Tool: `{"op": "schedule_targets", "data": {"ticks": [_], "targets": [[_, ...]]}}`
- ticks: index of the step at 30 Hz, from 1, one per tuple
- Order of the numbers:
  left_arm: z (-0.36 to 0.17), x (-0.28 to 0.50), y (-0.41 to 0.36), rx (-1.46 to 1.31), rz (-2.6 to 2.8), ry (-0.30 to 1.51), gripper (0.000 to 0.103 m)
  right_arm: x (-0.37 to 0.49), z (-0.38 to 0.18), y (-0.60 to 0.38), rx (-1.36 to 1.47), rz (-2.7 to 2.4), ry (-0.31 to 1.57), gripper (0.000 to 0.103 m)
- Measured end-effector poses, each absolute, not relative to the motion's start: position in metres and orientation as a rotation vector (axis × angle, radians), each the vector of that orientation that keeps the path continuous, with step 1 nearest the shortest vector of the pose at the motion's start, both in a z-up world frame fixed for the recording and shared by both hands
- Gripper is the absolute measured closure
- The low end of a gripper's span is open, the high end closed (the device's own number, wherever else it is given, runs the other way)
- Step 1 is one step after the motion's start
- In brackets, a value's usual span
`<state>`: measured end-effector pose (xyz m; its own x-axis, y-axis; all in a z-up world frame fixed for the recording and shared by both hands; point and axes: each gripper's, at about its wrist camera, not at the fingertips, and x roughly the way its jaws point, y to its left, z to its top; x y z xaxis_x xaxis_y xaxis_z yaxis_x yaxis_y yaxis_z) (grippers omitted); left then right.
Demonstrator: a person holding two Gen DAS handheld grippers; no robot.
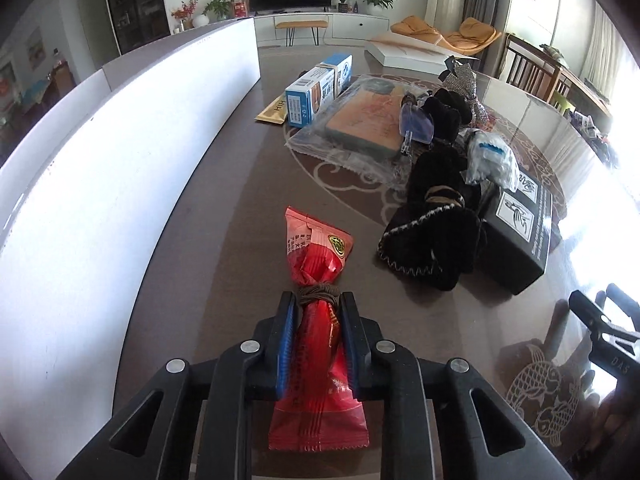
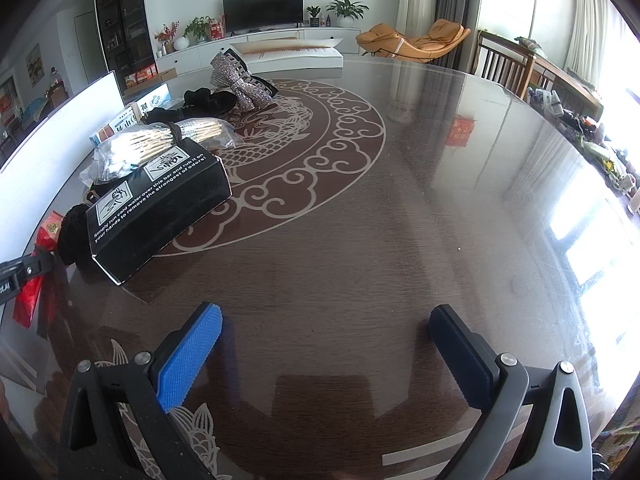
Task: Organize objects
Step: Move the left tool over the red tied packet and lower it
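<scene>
My left gripper (image 1: 318,300) is shut on a red snack packet (image 1: 316,264) tied round its middle with brown string, held low over the dark glass-topped table (image 1: 248,208). The packet also shows at the left edge of the right wrist view (image 2: 44,236). My right gripper (image 2: 326,318) is open and empty, low above bare table near the front edge. A black box (image 1: 516,236) (image 2: 160,204), black fabric pieces (image 1: 436,232), a bag of cotton swabs (image 2: 132,152), a sponge in clear wrap (image 1: 364,120) and a blue and white box (image 1: 316,92) lie in a cluster.
A long white panel (image 1: 120,152) stands along the table's left side. A sparkly silver bow (image 2: 236,84) lies at the far side of the cluster. A flat white box (image 1: 412,54) sits at the table's far edge. Chairs (image 2: 508,64) stand on the right.
</scene>
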<state>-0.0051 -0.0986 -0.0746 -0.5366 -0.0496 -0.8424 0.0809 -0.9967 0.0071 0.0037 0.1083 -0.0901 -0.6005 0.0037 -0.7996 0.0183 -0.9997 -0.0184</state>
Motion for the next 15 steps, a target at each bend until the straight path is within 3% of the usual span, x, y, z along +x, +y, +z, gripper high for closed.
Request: {"op": "schedule_targets", "data": {"ticks": [3, 4, 8, 15], "targets": [[-0.081, -0.005, -0.106, 1.502, -2.675, 0.056, 0.019, 0.004, -0.090, 0.108, 1.400, -2.803, 0.039, 0.000], [-0.082, -0.005, -0.109, 1.493, -2.674, 0.051, 0.011, 0.004, -0.090, 0.108, 1.400, -2.803, 0.039, 0.000], [-0.087, -0.007, -0.112, 1.482, -2.679, 0.041, 0.001, 0.004, -0.090, 0.109, 1.398, -2.801, 0.036, 0.000], [-0.088, -0.004, -0.111, 1.440, -2.708, 0.038, 0.000, 0.005, -0.089, 0.109, 1.395, -2.800, 0.037, 0.000]]}}
